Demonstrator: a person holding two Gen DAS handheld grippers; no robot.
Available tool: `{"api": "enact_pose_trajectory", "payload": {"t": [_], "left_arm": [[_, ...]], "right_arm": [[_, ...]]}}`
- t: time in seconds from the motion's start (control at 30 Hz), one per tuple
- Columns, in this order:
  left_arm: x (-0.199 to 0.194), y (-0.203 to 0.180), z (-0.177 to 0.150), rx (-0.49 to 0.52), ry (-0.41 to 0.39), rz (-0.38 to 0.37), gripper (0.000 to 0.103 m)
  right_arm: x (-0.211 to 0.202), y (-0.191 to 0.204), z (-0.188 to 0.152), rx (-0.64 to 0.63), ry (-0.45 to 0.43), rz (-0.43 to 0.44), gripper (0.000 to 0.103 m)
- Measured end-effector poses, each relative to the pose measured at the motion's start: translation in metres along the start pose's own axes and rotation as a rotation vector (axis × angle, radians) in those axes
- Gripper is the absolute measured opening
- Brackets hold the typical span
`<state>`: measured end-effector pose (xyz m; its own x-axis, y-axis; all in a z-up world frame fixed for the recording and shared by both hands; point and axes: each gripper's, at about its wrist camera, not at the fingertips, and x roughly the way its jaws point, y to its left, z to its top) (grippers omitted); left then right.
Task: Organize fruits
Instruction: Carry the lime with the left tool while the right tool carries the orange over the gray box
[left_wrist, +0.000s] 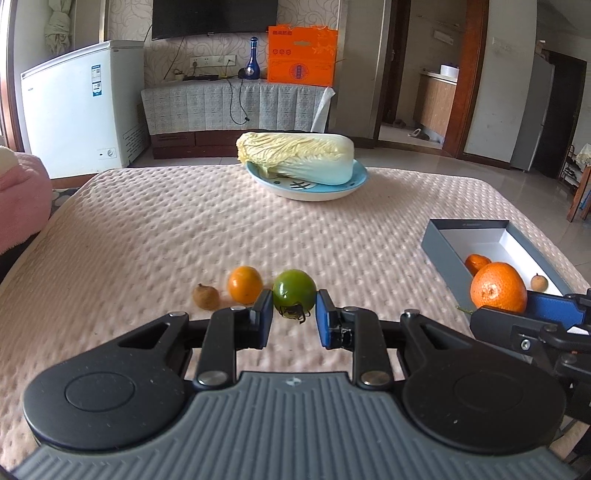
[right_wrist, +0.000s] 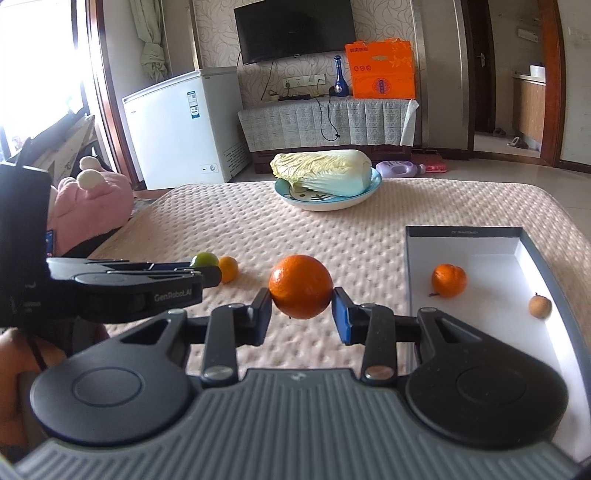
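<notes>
Now your left tool (left_wrist: 294, 314) clamps the round green tomato (left_wrist: 294, 292), seemingly lifted off the desk (left_wrist: 147, 229); your right tool (right_wrist: 301, 308) grips the large orange mandarin (right_wrist: 300, 286).

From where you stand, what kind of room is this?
Most likely a home living room: a wall-mounted television above a cloth-covered cabinet, a white chest freezer beside it, and a padded table holding fruit.

Left of the grey box (right_wrist: 528, 254), the bare tabletop (right_wrist: 351, 236) lies open up to the cabbage plate (right_wrist: 332, 203) at the far edge. Inside the box, a tangerine (right_wrist: 448, 280) and a small brown fruit (right_wrist: 540, 305) leave its far white floor free. Well left of the box, a small orange (left_wrist: 245, 284) and a brown fruit (left_wrist: 206, 296) stand in the way.
</notes>
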<state>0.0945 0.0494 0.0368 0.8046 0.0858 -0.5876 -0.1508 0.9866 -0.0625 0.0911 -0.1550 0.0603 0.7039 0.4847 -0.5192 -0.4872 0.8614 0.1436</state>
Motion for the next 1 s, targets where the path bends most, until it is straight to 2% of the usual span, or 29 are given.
{"api": "enact_pose_trajectory", "payload": {"t": [1.0], "left_arm": [[0.006,-0.073,-0.001,0.067,-0.013,-0.095,0.029]], "right_arm": [[-0.047,-0.066,-0.019,0.031,-0.027,-0.086,0.039]]}}
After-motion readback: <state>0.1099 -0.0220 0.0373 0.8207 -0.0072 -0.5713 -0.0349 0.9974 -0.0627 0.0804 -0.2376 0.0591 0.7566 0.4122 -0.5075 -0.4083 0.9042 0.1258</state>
